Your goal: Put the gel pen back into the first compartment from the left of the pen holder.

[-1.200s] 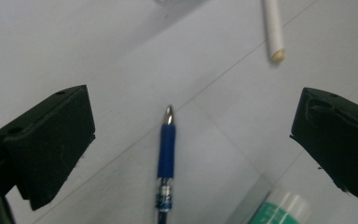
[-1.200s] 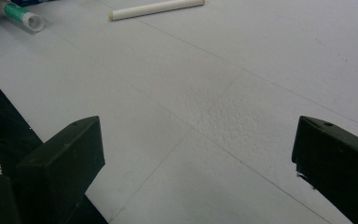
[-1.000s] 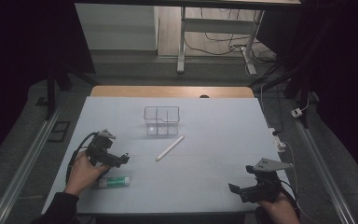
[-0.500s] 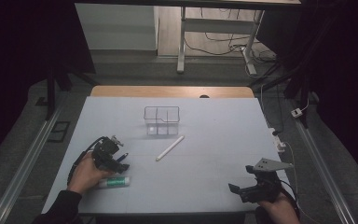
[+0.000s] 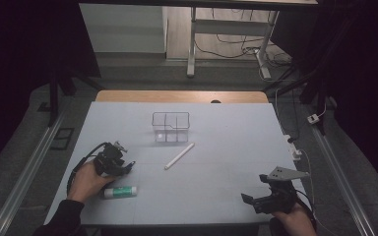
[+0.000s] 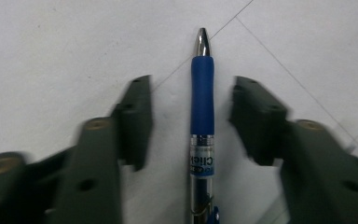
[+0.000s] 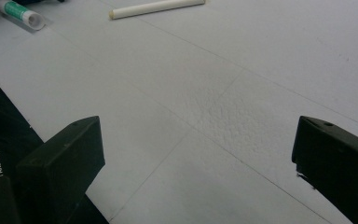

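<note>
In our right hand, at about five o'clock on the table (image 5: 211,142), the right gripper (image 5: 256,200) rests low with its jaws spread wide and nothing between them; in the right gripper view we see bare white surface past them. At about eight o'clock lies a glue stick (image 5: 120,191) with a green label, just beside our left hand (image 5: 86,179); in the right gripper view it shows at eleven o'clock. Just beyond that hand, the left gripper (image 5: 123,167) points down at a blue pen (image 6: 201,121); in the left gripper view the pen lies flat on the table between the two jaws, tip toward twelve o'clock; the jaws have just been closing on it, yet a gap still shows on each side, so the pads do not press it. Near the table's centre lies a white stick (image 5: 179,156), slanted toward one o'clock; past it, at twelve o'clock, stands a clear divided box (image 5: 171,127).
</note>
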{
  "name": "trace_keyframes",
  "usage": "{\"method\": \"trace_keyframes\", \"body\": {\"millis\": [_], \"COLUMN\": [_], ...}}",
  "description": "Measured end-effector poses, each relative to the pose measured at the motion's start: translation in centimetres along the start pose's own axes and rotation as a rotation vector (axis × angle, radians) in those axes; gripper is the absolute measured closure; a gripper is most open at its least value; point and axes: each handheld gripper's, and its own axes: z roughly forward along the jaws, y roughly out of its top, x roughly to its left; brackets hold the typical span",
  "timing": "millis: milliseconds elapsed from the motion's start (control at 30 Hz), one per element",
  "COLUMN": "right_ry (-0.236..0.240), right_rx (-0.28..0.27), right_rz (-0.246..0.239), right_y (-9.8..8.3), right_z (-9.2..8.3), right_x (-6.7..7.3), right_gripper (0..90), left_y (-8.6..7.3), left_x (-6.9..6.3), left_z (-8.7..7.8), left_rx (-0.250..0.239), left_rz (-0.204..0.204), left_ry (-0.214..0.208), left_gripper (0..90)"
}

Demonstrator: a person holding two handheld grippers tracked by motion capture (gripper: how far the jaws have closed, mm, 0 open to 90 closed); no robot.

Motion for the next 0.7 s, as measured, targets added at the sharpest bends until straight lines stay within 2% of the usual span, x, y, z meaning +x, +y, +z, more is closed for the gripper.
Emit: {"method": "trace_keyframes", "body": {"millis": [67, 133, 167, 333, 433, 467, 567, 667, 700], "right_ry": [0.0, 0.0, 0.0, -0.001, 0.0, 0.0, 0.001, 0.001, 0.002], "right_rx": [0.001, 0.001, 0.001, 0.002, 0.001, 0.001, 0.0, 0.0, 0.0], "right_rz": [-0.001, -0.001, -0.001, -0.001, -0.002, -0.001, -0.003, -0.002, -0.001], "right_y": [0.0, 0.0, 0.0, 0.0, 0.0, 0.0, 0.0, 0.0, 0.0], "right_z": [0.0, 0.0, 0.0, 0.0, 0.0, 0.0, 0.0, 0.0, 0.0], "right_x": [0.0, 0.0, 0.0, 0.0, 0.0, 0.0, 0.0, 0.0, 0.0], "right_gripper": [1.9, 1.9, 1.9, 1.9, 1.9, 1.9, 1.9, 1.9, 1.9], "left_y": [0.1, 0.1, 0.1, 0.3, 0.1, 0.1, 0.1, 0.2, 0.2], "left_x": [0.0, 0.0, -0.1, 0.0, 0.7, 0.7, 1.1, 1.1, 1.1], "left_z": [0.0, -0.1, -0.1, -0.1, -0.2, -0.2, -0.8, -1.4, -1.4], "left_rx": [0.008, 0.014, 0.016, 0.023, 0.013, 0.013, -0.03, -0.072, -0.072], "left_rz": [-0.006, 0.006, 0.014, 0.014, -0.024, -0.024, -0.048, -0.051, -0.051], "left_ry": [0.001, -0.001, -0.006, -0.015, -0.057, -0.057, -0.071, -0.07, -0.07], "left_gripper": [64.4, 75.7, 78.2, 79.7, 79.9, 79.9, 80.0, 80.0, 80.0]}}
